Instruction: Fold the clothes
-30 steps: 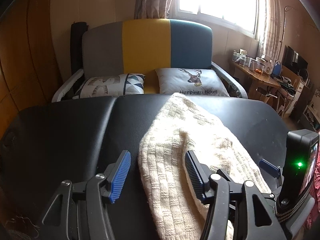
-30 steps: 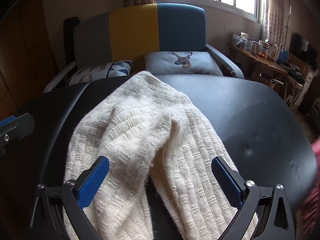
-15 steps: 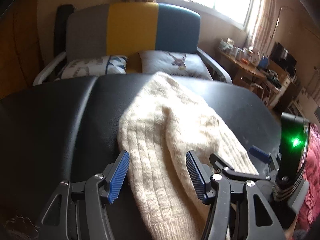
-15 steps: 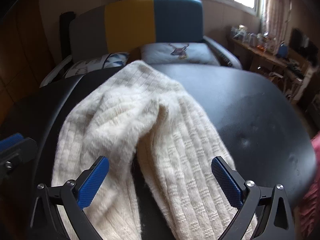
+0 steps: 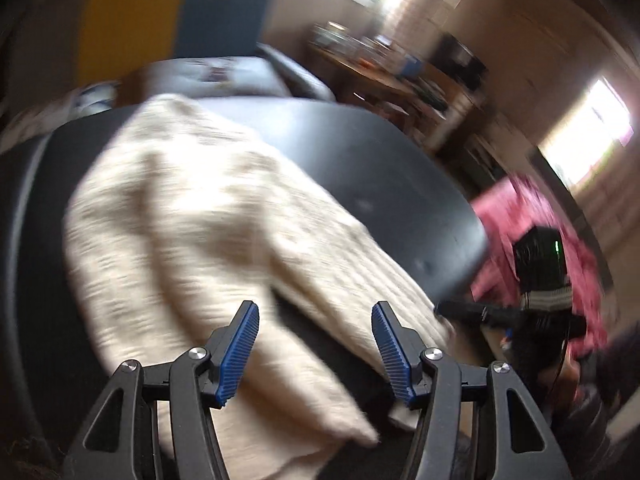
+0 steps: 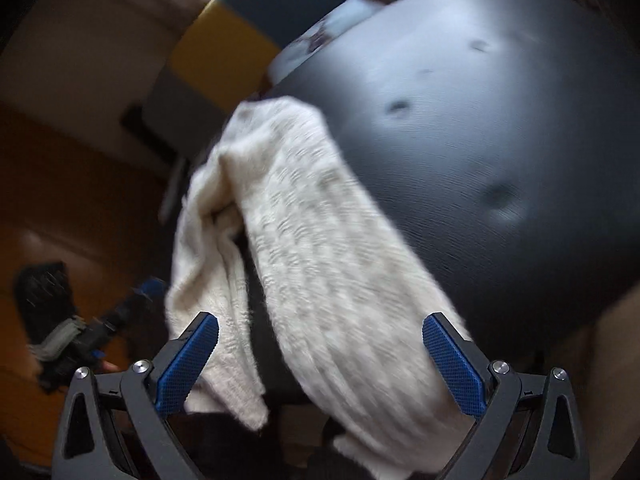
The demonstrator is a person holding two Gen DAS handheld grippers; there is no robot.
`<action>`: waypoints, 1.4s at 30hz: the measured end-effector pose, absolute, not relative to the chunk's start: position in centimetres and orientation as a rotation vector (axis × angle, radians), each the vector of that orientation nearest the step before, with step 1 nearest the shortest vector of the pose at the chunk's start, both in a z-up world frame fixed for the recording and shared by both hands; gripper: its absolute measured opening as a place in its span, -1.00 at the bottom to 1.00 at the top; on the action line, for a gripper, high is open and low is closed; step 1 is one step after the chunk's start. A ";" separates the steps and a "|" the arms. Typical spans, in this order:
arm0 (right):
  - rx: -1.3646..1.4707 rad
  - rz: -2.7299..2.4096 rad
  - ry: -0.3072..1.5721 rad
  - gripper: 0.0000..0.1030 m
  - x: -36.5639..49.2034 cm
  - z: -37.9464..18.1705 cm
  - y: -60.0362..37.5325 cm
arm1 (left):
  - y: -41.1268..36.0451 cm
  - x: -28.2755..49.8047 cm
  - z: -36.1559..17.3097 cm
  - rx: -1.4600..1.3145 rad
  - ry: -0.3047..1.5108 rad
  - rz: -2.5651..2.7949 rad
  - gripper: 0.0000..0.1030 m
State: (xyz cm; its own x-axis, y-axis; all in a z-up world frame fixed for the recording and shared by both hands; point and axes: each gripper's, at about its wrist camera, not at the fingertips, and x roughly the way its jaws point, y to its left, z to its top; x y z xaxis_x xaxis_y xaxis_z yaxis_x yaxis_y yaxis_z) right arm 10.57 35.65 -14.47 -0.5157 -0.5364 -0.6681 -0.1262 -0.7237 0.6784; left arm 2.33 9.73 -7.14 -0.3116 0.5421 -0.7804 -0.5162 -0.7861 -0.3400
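A cream knitted sweater (image 5: 192, 216) lies folded lengthwise on the black padded table (image 5: 360, 152), its near ends hanging over the front edge. My left gripper (image 5: 316, 352) is open above those near ends, its blue pads apart with nothing between them. In the right wrist view the same sweater (image 6: 320, 264) runs diagonally across the table (image 6: 500, 140). My right gripper (image 6: 322, 364) is open wide, straddling the sweater's hanging end without pinching it. The other gripper (image 6: 92, 336) shows at the left edge of that view, blurred. Both views are smeared by motion.
A sofa with yellow and teal back panels (image 5: 172, 20) and cushions stands behind the table. A cluttered wooden desk (image 5: 384, 76) is at the right. Pink fabric (image 5: 532, 224) lies beyond the table's right edge. An orange-brown wall (image 6: 60, 200) is at the left.
Both grippers have swung sharply: the left view has turned right toward the desk and pink fabric, the right view has rolled and tilted. Both stay open; the sweater lies where it was.
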 end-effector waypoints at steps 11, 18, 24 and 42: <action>1.116 -1.996 -1.575 1.00 12.8 -17.8 40.7 | 20.4 3.0 -12.6 -1.490 -0.001 1.758 0.14; 1.156 -1.908 -1.591 1.00 12.3 -18.8 41.1 | 22.0 2.6 -13.3 -1.540 -0.055 1.713 0.14; 1.117 -1.687 -1.593 1.00 12.3 -19.6 38.5 | 23.9 1.4 -14.7 -1.593 -0.111 1.651 0.14; 0.972 -1.576 -1.806 1.00 13.1 -20.3 38.2 | 27.0 0.1 -16.3 -1.773 -0.056 1.641 0.14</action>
State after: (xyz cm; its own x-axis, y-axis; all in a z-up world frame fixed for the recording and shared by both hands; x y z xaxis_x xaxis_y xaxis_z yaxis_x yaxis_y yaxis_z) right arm 13.09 38.21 -20.29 -0.5887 -0.8064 -0.0560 -0.1648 0.0519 0.9850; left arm 0.10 27.04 -16.32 0.1927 0.4801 -0.8558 -0.4201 -0.7478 -0.5141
